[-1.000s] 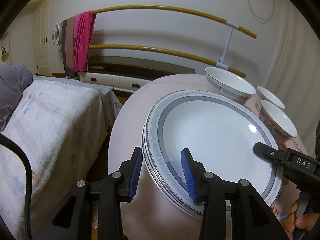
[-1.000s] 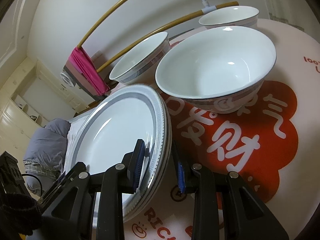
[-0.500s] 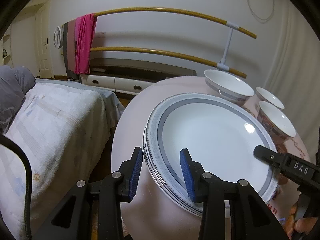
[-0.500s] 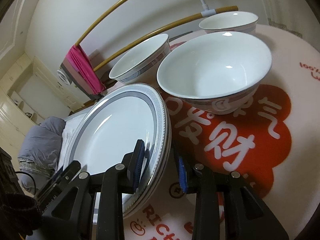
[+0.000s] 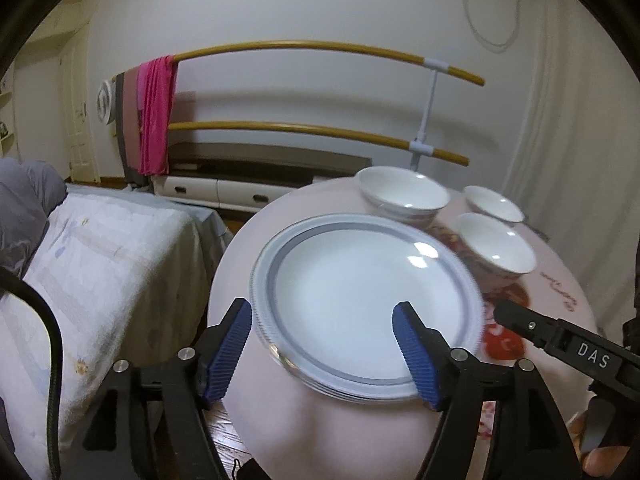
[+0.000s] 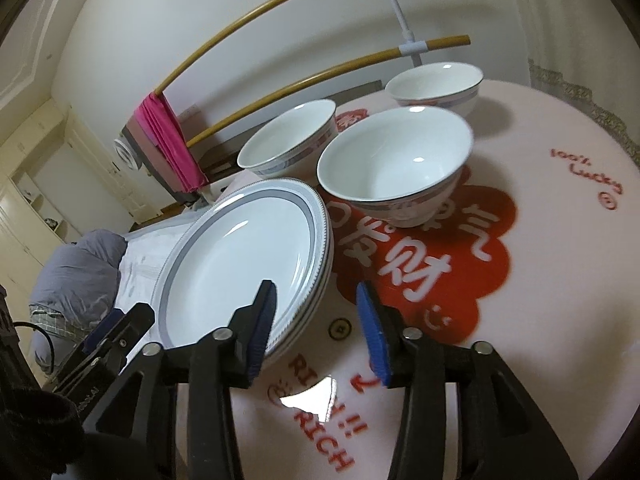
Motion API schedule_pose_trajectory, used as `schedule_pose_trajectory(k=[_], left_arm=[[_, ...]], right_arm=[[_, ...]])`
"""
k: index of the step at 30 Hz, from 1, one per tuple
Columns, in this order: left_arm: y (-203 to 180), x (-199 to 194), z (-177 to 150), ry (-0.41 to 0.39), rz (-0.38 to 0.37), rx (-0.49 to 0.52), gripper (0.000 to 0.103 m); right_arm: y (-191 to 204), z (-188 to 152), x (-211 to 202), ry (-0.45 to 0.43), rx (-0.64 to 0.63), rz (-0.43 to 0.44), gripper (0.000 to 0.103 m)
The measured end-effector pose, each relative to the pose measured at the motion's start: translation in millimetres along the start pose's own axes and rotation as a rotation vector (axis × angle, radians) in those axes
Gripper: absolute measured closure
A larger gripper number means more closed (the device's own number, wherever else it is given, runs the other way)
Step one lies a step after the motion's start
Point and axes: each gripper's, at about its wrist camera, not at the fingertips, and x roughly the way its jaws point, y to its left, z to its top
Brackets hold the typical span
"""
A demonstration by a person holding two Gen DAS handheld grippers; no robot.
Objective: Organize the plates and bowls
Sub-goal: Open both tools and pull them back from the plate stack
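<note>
Far left, off the table: bed (image 5: 100, 264) with pale cover, irrelevant to the job. Behind it: pink cloth (image 5: 154, 116) draped over a curved rail, also irrelevant.

Left gripper (image 5: 322, 316): released, jaws just been opening, pads spread wide either side of the stack's near rim and pressing on nothing. Looks backed off and above the rim rather than on it. Probably let go because the stack is set down.

Plate stack (image 5: 360, 292): task item, several grey-banded plates nested flat on the round table (image 5: 320, 432), toward its left edge. Stacked rim on rim, so reads as the plates half done. Blurred in the left view, sharp in the right one (image 6: 240, 256).

Right gripper (image 6: 315, 290): also released, jaws just been opening. Inner pad overlaps the stack's right edge, outer pad over the red print of the tablecloth. No squeeze visible, mostly cloth in the gap. Mirrors the left one, likely a two-handed carry to keep the pile level.

Right of the stack: three bowls, still separate and upright. Nearest bowl (image 6: 394, 168) just beside the plates, second bowl (image 6: 286, 140) behind the stack, third bowl (image 6: 434, 84) farthest back. Not nested yet, so likely next.
</note>
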Motion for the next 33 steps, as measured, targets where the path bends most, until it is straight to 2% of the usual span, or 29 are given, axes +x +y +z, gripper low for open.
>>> schedule_pose_trajectory(k=[2, 5, 11, 17, 21, 25, 33], left_arm=[[-9, -12, 0, -0.011, -0.017, 0.017, 0.027], [-22, -29, -2, -0.027, -0.043, 0.045, 0.024], [-45, -56, -4, -0.053, -0.087, 0.099, 0.010], [-69, -71, -1, -0.054, -0.136, 0.148, 0.006], [-76, -72, 11, -0.039, -0.170, 0.169, 0.004], [-84, -57, 41, 0.011, -0.229, 0.184, 0.003], [-87, -26, 86, 0.086, -0.261, 0.204, 0.003]], right_arm=[[-3, -1, -13, -0.017, 0.003, 0.001, 0.043], [-7, -1, -35, -0.053, -0.008, -0.007, 0.029], [-24, -1, -74, -0.125, -0.016, -0.035, 0.019], [-49, 2, -101, -0.173, -0.014, -0.077, 0.016], [-67, 8, -114, -0.190, -0.003, -0.101, 0.015], [-80, 20, -119, -0.198, -0.005, -0.122, 0.015], [-97, 43, -109, -0.181, 0.010, -0.140, 0.015]])
